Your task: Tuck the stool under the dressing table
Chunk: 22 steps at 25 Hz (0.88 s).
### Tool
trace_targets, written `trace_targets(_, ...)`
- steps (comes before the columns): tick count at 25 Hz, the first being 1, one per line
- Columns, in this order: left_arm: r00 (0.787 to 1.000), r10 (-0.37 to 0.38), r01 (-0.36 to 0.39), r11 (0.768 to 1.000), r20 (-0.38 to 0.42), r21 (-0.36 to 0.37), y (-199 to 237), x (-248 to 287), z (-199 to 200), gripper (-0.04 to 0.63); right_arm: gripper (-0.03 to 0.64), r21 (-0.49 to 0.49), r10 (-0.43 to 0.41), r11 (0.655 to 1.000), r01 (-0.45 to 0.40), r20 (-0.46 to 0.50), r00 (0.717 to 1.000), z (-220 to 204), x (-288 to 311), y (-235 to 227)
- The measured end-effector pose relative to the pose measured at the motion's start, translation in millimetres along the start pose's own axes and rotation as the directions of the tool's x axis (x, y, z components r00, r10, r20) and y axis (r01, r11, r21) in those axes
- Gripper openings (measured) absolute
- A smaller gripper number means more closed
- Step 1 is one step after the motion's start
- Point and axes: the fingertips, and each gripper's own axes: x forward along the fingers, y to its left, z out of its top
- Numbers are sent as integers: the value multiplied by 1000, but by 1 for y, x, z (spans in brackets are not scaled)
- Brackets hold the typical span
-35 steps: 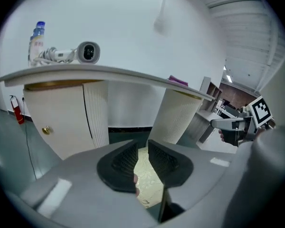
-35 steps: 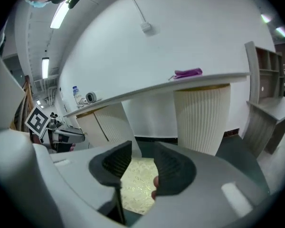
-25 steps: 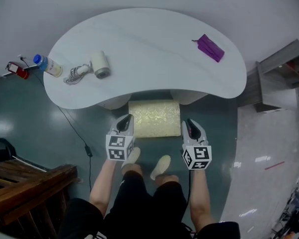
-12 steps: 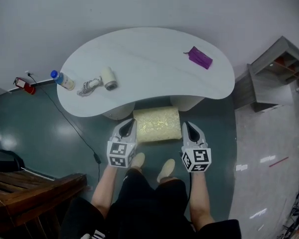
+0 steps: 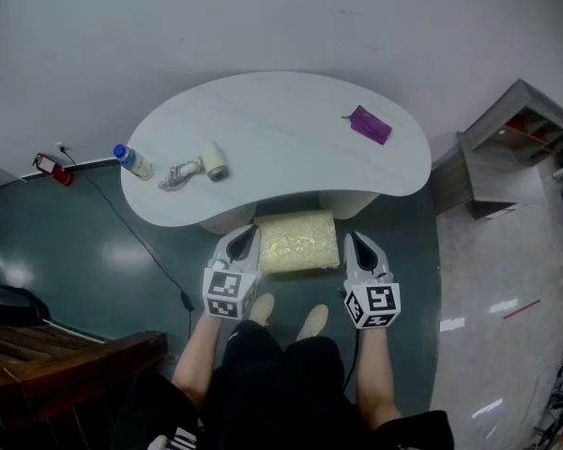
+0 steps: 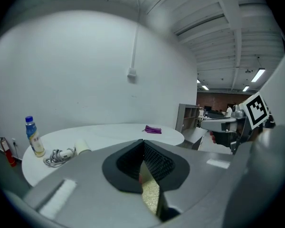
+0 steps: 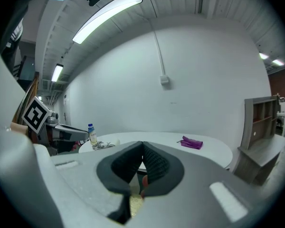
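Stool (image 5: 298,242): pale yellow cushion, sitting in the desk's inner curve. Its far edge is under the top, between the two desk bases, and its near part is out over the green floor (image 5: 94,251).
Desk (image 5: 281,111): white, kidney-shaped, backed against the white wall (image 5: 263,26).
Left tool (image 5: 246,236): clenched tight, pads pressed together, gripping nothing. In the head view it sits over the stool's left edge, nose dipped slightly toward the desk.
Right tool (image 5: 357,242): same story, clamped shut and empty, over the stool's right edge and about level with its partner.
Left tool view: looks out across the desk top, and a sliver of yellow cushion shows below the closed pads.
Right tool view: the desk top again, with the left tool off to the side.
On the desk: a blue-capped bottle (image 5: 133,161) upright at the left end. A white device (image 5: 214,160) with its coiled cord (image 5: 178,172) lies just beside the bottle. A purple pouch (image 5: 369,126) is well apart at the right end.
Person: directly behind the stool, pale shoes (image 5: 312,322) on the floor between the tools.
Around: a grey shelf (image 5: 507,148) to the right of the desk, and a black cable (image 5: 141,242) trailing over the floor on the left.
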Motion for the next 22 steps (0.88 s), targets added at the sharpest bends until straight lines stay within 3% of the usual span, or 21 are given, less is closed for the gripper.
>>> trace_targets(22, 999, 9, -9, 1000, 40, 1, -12, -39, 20, 8, 3, -7, -2, 1000, 2, -6, 1000, 0, -45, 5)
